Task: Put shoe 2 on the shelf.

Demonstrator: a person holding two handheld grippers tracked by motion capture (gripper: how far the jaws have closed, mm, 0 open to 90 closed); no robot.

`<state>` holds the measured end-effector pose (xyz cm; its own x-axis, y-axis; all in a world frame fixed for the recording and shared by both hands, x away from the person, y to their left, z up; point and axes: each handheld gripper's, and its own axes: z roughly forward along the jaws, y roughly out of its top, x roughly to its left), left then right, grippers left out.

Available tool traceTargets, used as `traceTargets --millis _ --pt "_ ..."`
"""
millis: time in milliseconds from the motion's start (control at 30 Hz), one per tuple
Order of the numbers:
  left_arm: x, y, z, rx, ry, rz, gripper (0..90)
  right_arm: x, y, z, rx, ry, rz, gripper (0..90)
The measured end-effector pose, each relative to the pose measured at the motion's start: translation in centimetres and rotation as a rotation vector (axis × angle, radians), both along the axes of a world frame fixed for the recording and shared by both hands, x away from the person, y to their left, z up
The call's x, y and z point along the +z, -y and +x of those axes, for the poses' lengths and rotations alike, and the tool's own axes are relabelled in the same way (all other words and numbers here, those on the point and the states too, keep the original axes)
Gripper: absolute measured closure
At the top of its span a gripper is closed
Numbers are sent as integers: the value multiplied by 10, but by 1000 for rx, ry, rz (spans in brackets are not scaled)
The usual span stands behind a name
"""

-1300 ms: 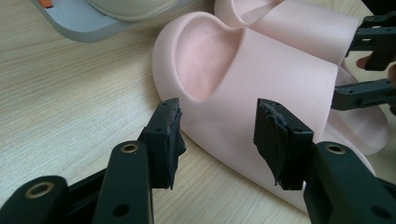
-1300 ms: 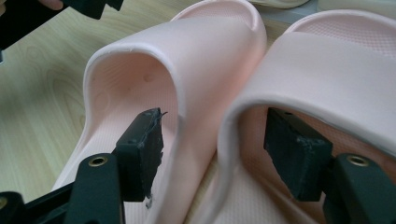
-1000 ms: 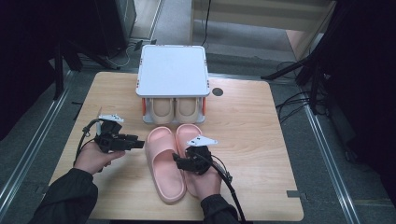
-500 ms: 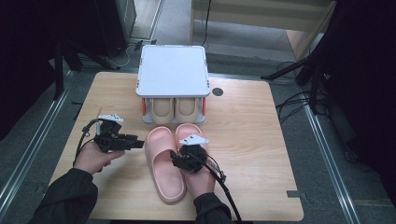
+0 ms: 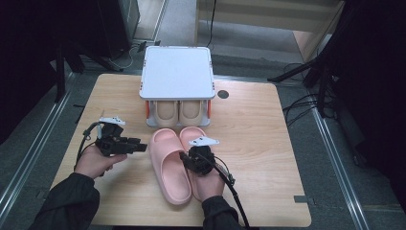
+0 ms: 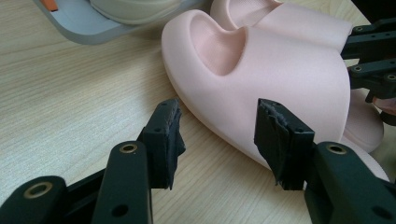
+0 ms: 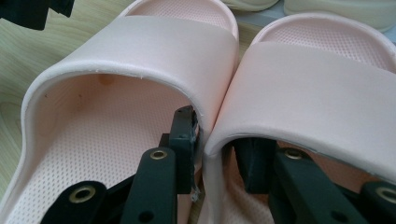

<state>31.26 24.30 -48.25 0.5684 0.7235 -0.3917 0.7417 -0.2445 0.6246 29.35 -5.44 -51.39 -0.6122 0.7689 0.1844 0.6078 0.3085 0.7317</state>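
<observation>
Wooden table (image 5: 268, 143): pink slippers (image 7: 140, 70) paired before rack (image 5: 177, 72). Right gripper (image 5: 191, 158) jaws, just closing, pinch both inner walls; grip should be kept even. Left gripper (image 6: 217, 140) held open, empty.

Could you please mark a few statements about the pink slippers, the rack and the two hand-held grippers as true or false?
1. The two pink slippers lie side by side on the wooden table. True.
2. The right hand-held gripper has one jaw inside each slipper, astride their adjoining walls. True; its jaws have just been closing.
3. The left hand-held gripper is clamped on a slipper. False: its jaws stand open beside the left slipper, with nothing between them.
4. The white-topped shoe rack is empty. False: a pair of beige slippers sits under its top.
5. The slippers' toes point toward the rack. True.
</observation>
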Motion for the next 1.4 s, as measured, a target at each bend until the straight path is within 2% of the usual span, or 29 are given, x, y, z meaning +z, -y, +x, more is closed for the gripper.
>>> traceTargets --millis 267,367,400,433,500,567,600,633,667,700,733,767,800,833,933,1033,1067,1100,1200,1300,1400 --pt "0 -2 0 5 2 -1 499 5 10 -1 4 -3 11 777" --pt "1 -3 0 9 4 -3 498 7 17 0 28 5 10 780" --pt "1 -3 0 8 7 -3 498 7 20 0 33 3 19 780" --pt "2 -4 0 11 7 -6 498 10 26 2 65 4 38 780" --pt "2 -5 0 14 7 -6 498 11 29 2 78 5 42 780" --pt "2 -6 0 17 9 -9 497 16 33 4 132 11 42 780" --pt "3 -9 0 19 15 -8 497 20 37 5 208 20 42 779" --pt "3 -9 0 19 15 -8 496 23 38 5 249 16 42 779" --pt "3 -10 0 23 15 -10 496 23 38 5 249 16 42 779" --pt "3 -12 0 27 15 -13 494 25 39 5 291 17 46 779" --pt "4 -14 0 35 16 -14 493 30 39 5 371 20 50 779" --pt "4 -16 0 37 18 -11 491 32 39 5 414 25 49 778" --pt "4 -16 0 37 18 -11 489 32 39 5 414 25 49 778" --pt "4 -19 0 41 20 -4 485 38 37 5 483 20 47 777" --pt "3 -22 0 38 15 3 469 44 35 7 513 20 39 778" --pt "1 -26 -1 48 17 13 453 55 33 9 618 21 48 779" --pt "1 -28 -1 47 18 15 453 55 33 9 618 21 48 779" --pt "0 -30 -2 51 20 18 442 61 32 11 656 19 46 777" --pt "0 -32 -3 60 23 17 434 67 31 14 671 16 48 778" --pt "0 -36 -6 66 18 20 428 79 31 20 709 5 87 777" --pt "0 -37 -8 70 17 22 426 86 31 22 716 18 87 777"
